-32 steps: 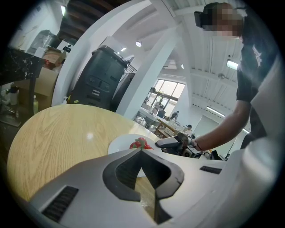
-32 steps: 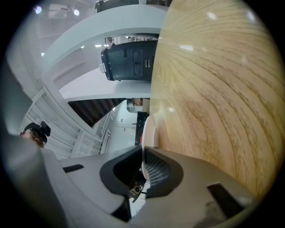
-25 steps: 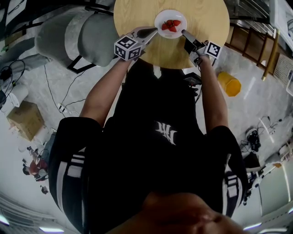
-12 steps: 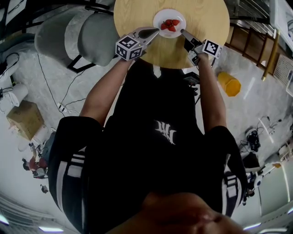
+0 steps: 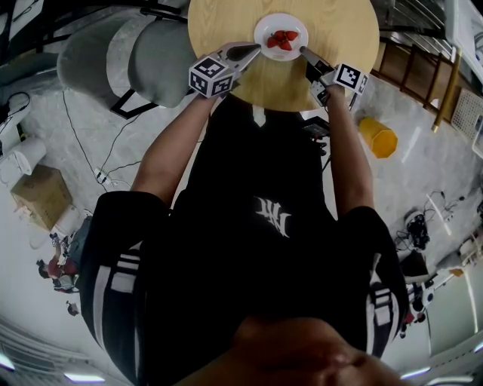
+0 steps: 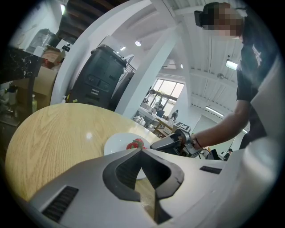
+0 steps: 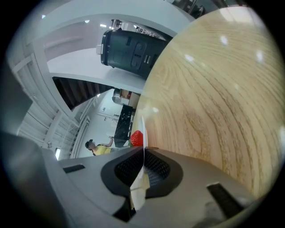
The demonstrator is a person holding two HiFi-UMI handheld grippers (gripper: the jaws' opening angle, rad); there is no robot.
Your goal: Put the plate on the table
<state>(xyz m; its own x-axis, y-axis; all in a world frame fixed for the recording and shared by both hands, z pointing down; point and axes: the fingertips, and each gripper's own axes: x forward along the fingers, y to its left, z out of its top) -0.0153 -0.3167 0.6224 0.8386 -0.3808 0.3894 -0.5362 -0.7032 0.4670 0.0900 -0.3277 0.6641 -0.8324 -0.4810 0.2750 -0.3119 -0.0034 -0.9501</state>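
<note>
**Plate [image 5: 263, 28] going down onto the worktop [image 5: 226, 22], rim pinched in the right claw [image 5: 303, 52]**

Nearest, the right claw's jaws are clamped on the plate's edge, which runs straight out from between them. The left claw [image 5: 254, 51] has its jaws together on nothing, tips just beside the opposite rim. The plate spans from one claw's tips to the other's, low over the worktop; I cannot tell whether it rests there yet. Being round, it has no long axis. It sits level, face up, with strawberries [image 5: 284, 39] beyond the tips at its middle. This looks like the end of the placing step. Next, settle it flat, part the right jaws and back out without tilting it.
</note>
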